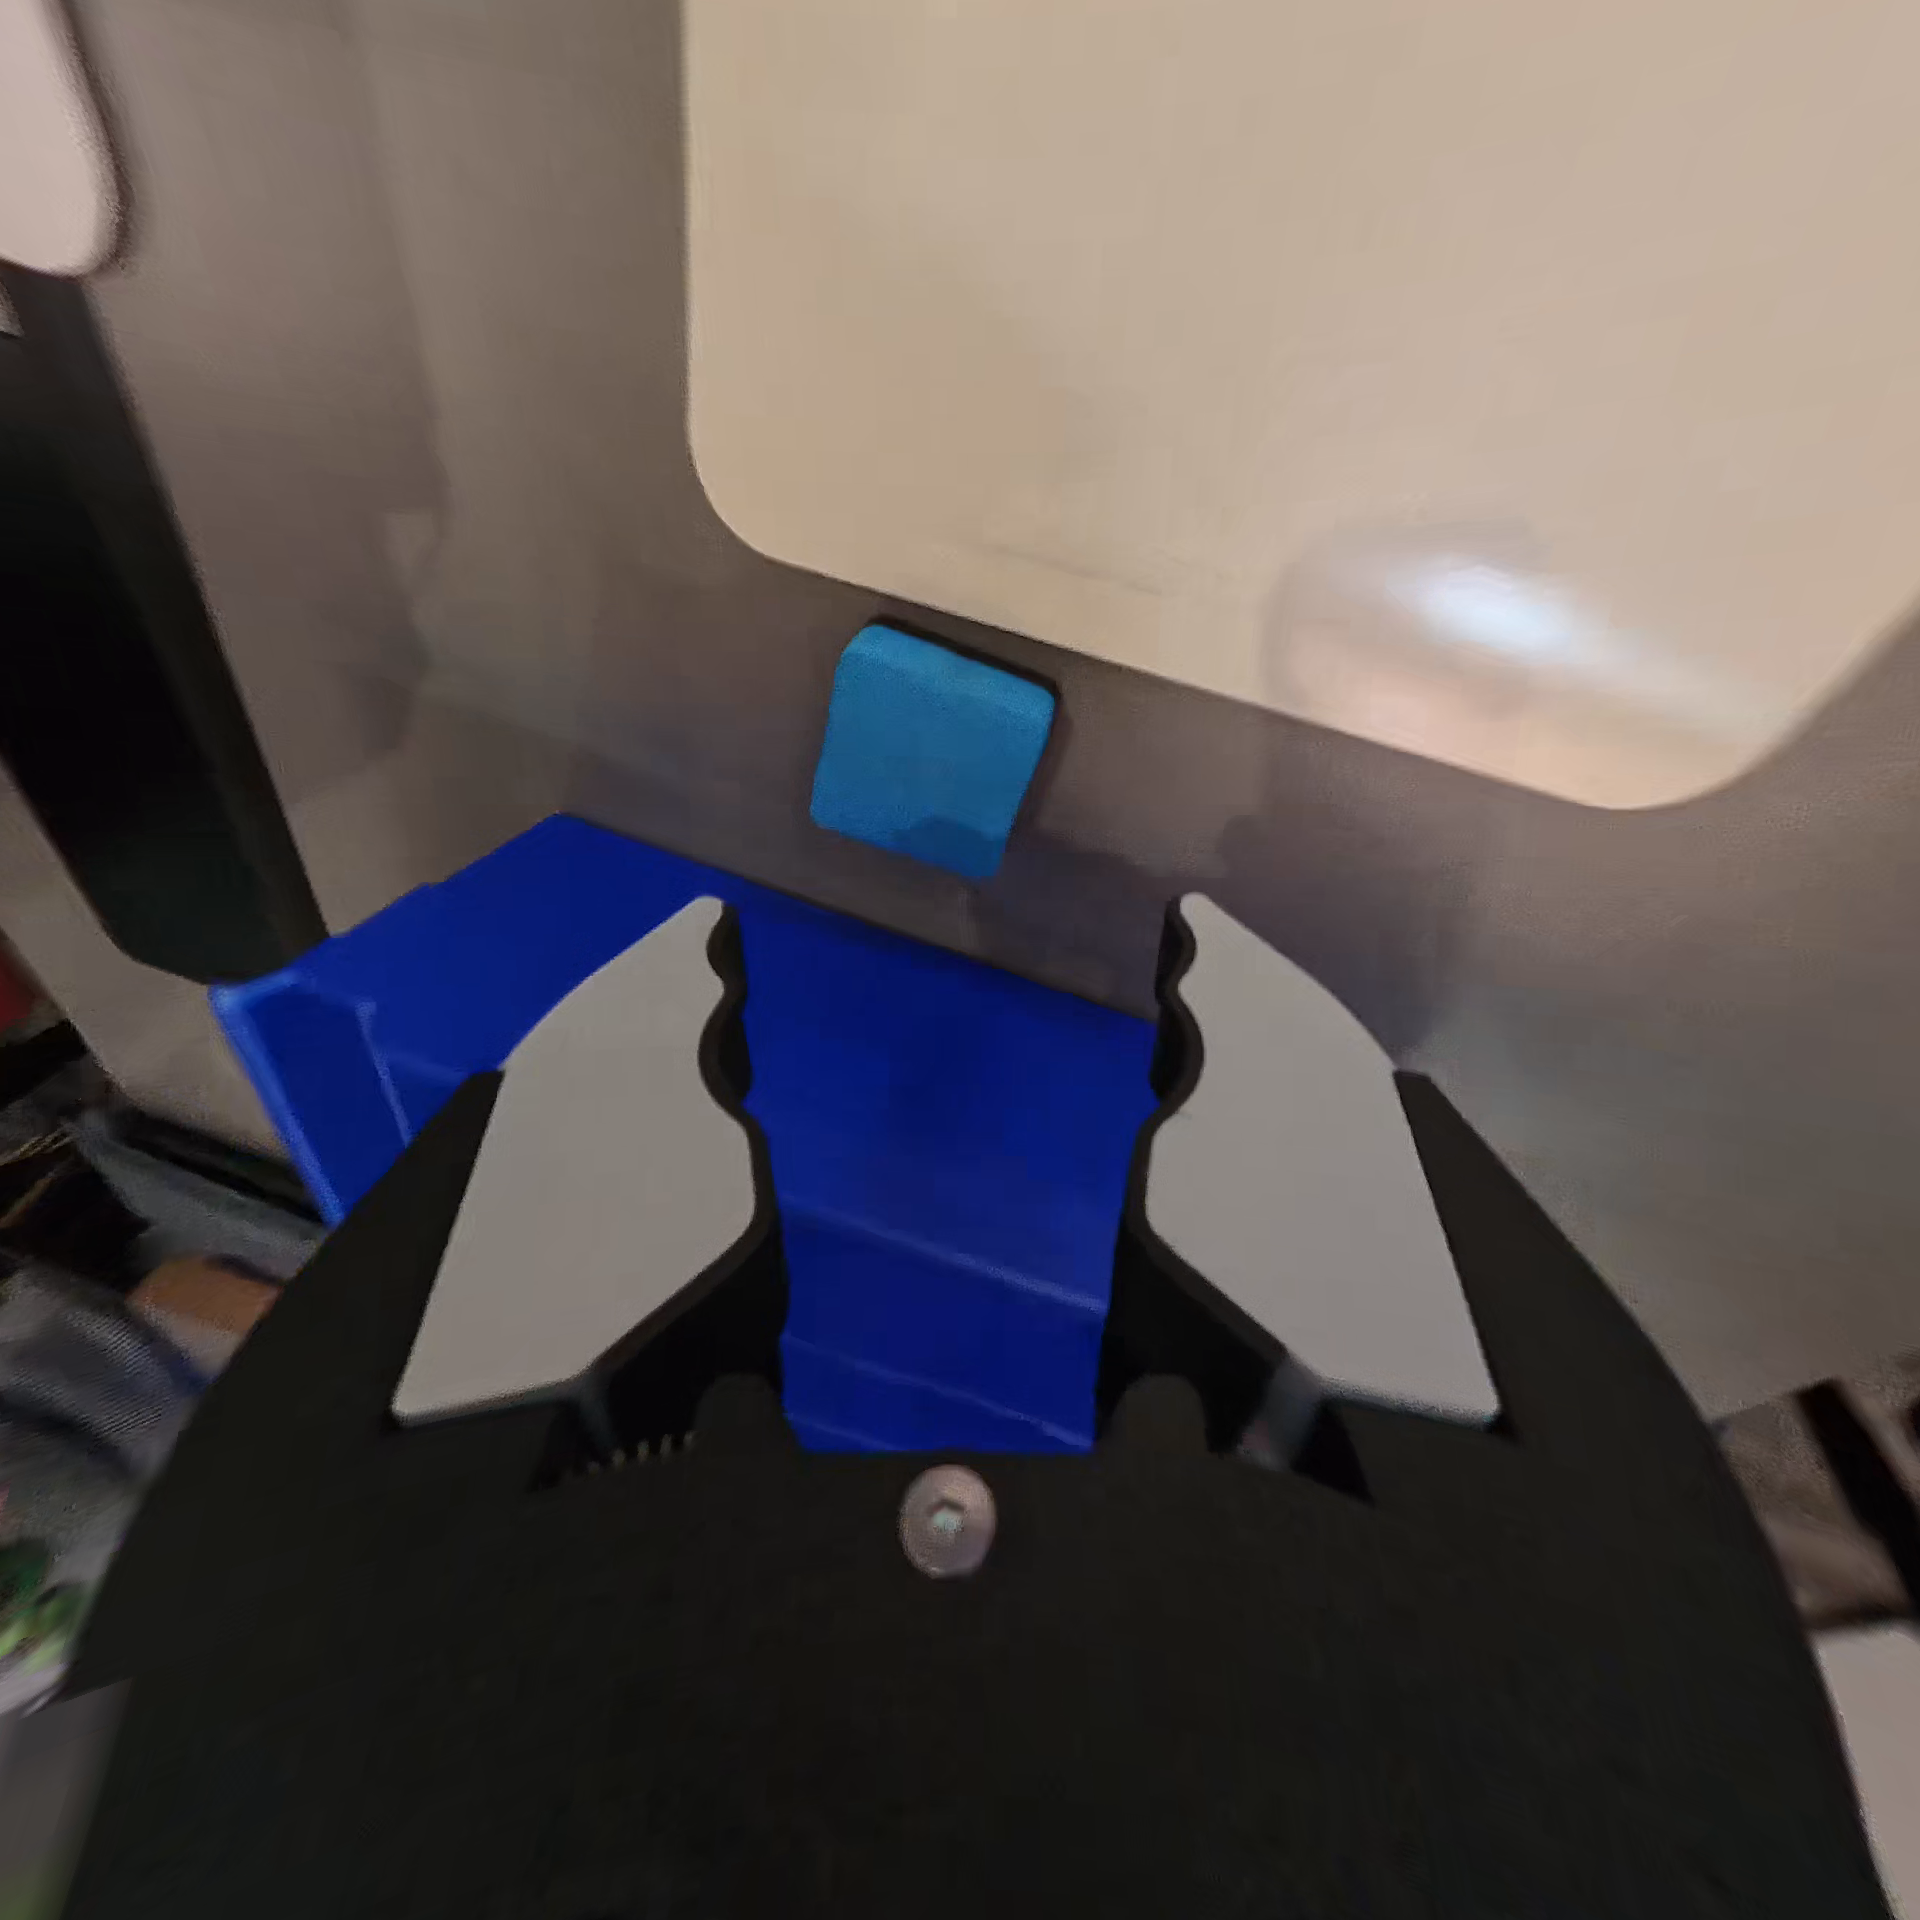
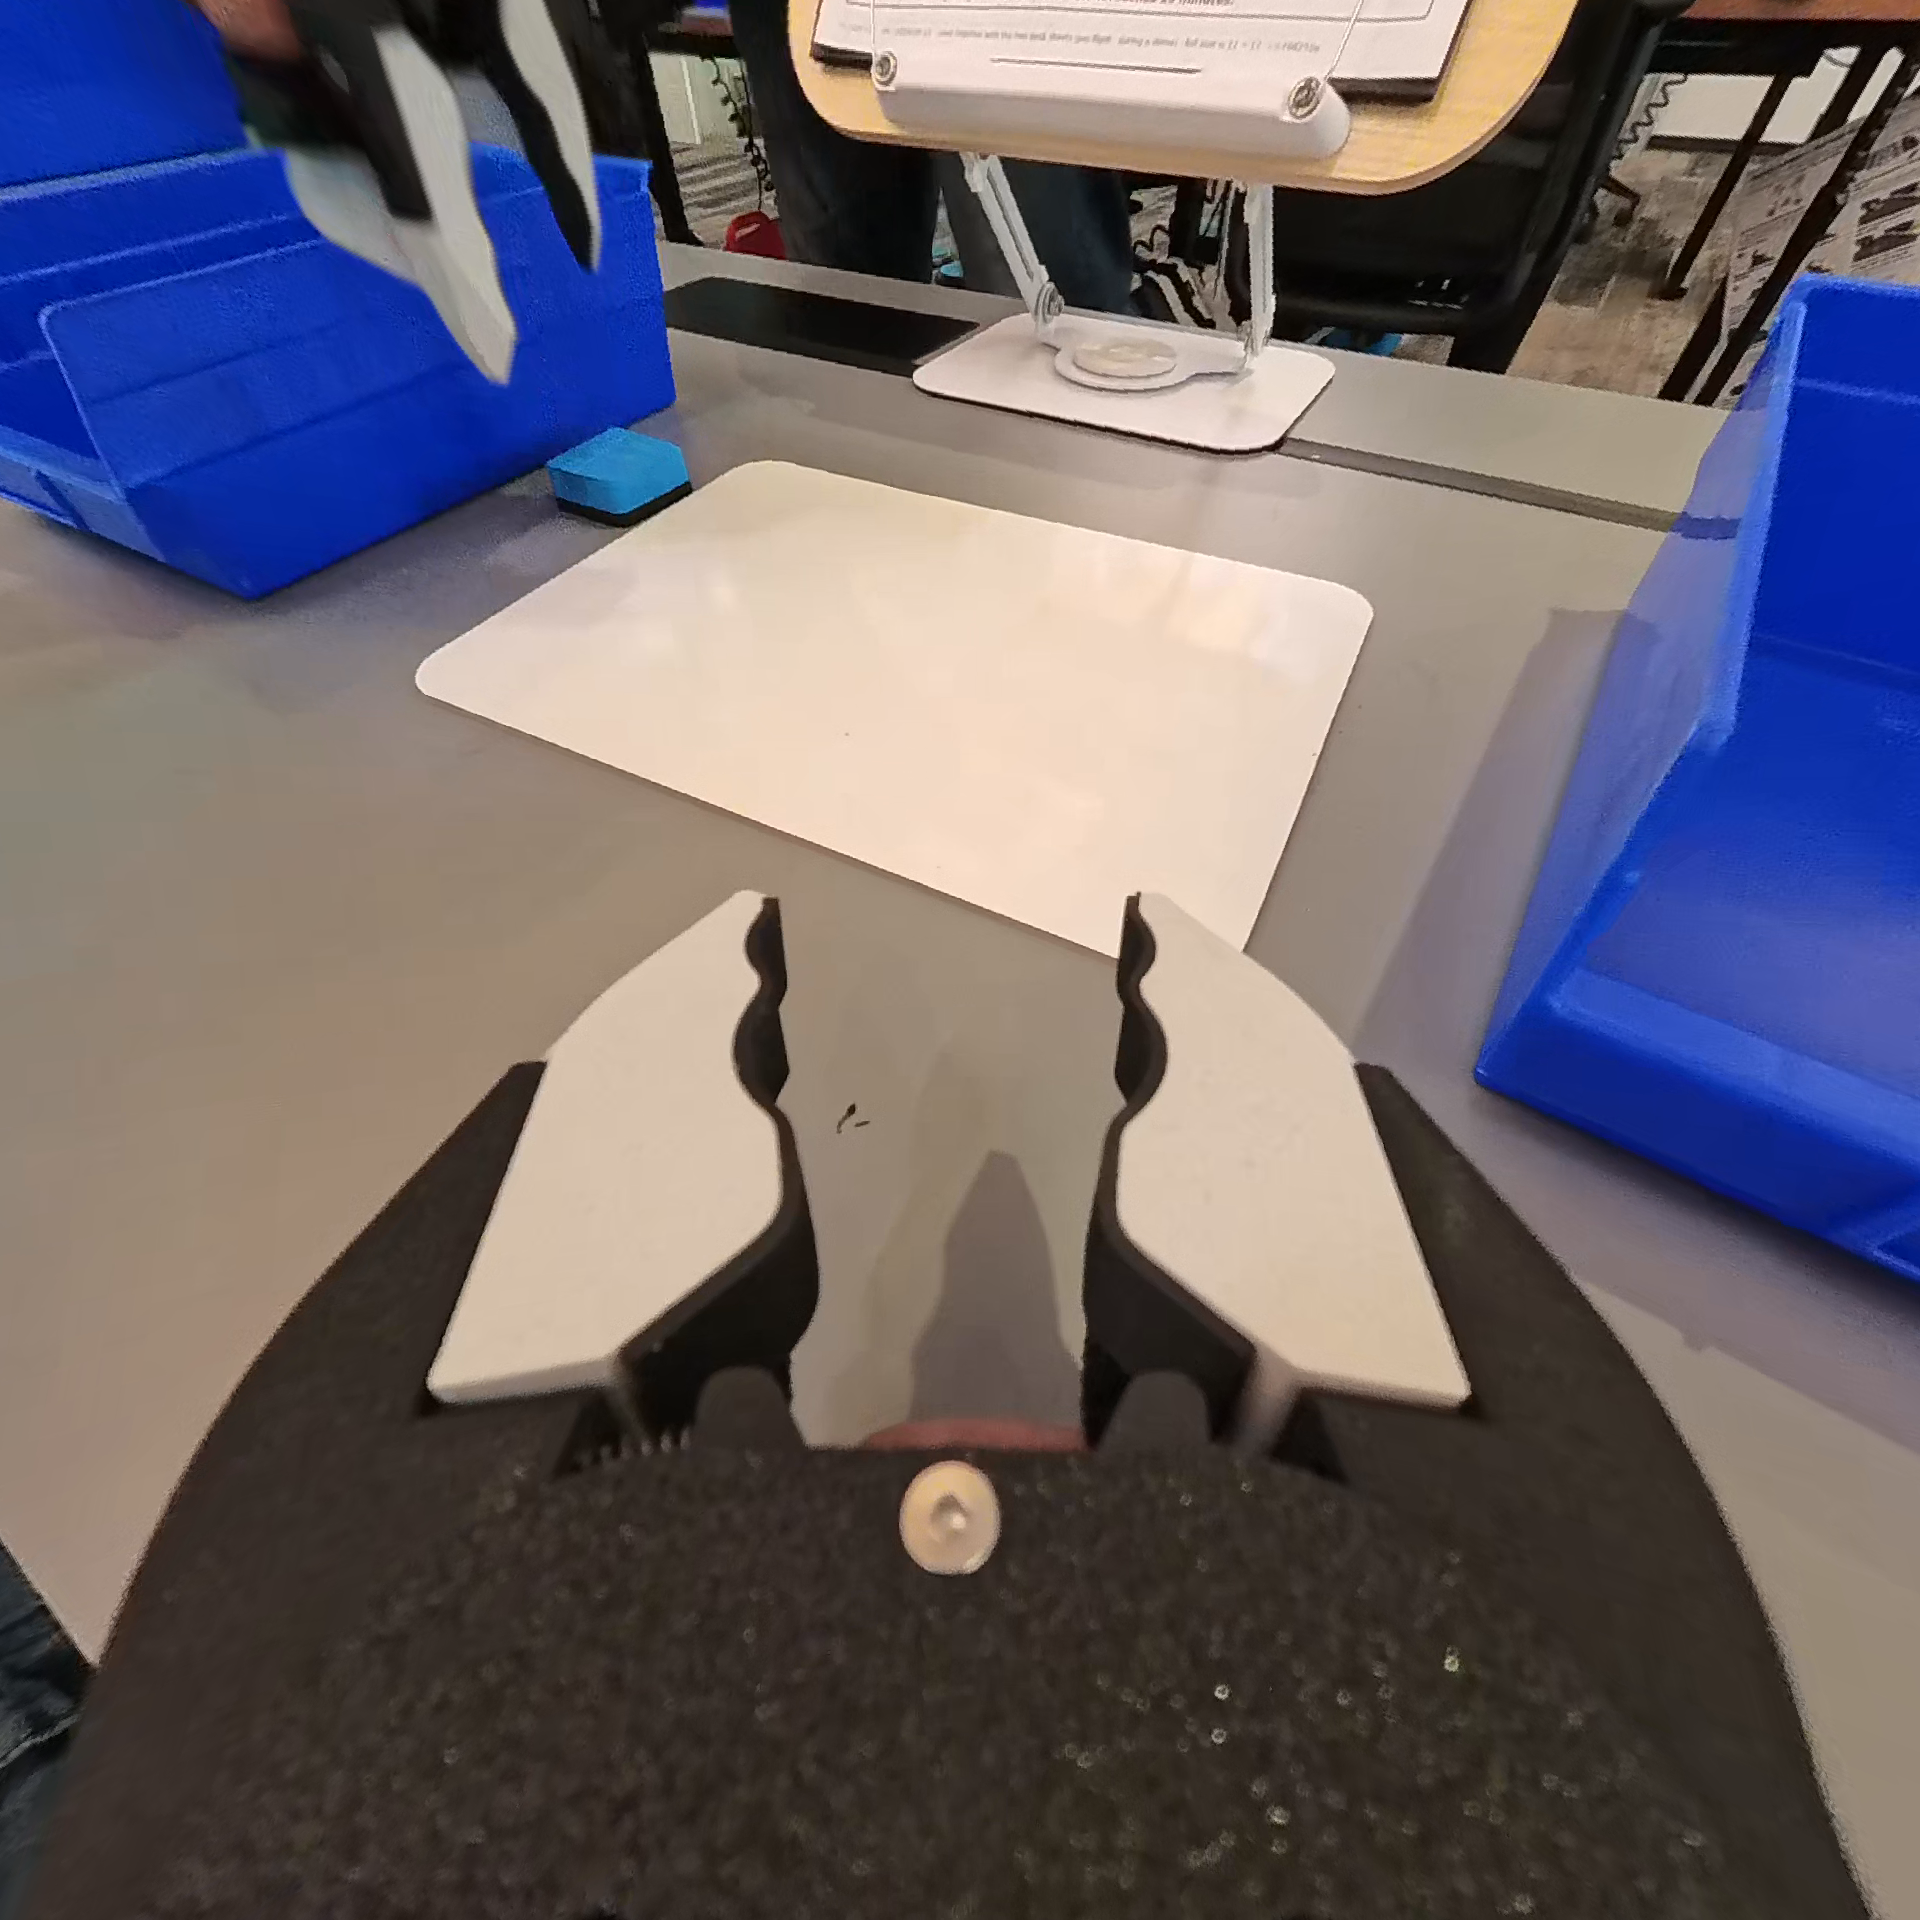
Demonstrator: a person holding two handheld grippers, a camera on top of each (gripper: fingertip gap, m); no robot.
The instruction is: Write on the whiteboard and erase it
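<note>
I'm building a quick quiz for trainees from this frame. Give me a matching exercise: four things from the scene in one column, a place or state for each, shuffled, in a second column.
Things:
1. whiteboard
2. eraser
3. left gripper
4. right gripper

Places or states:
A. open, over the blue bin on the left
B. lying flat mid-table, no writing visible
C. open, low over the grey table at the board's near edge
D. on the table between board and left bin

Pairs: 1-B, 2-D, 3-A, 4-C
</note>
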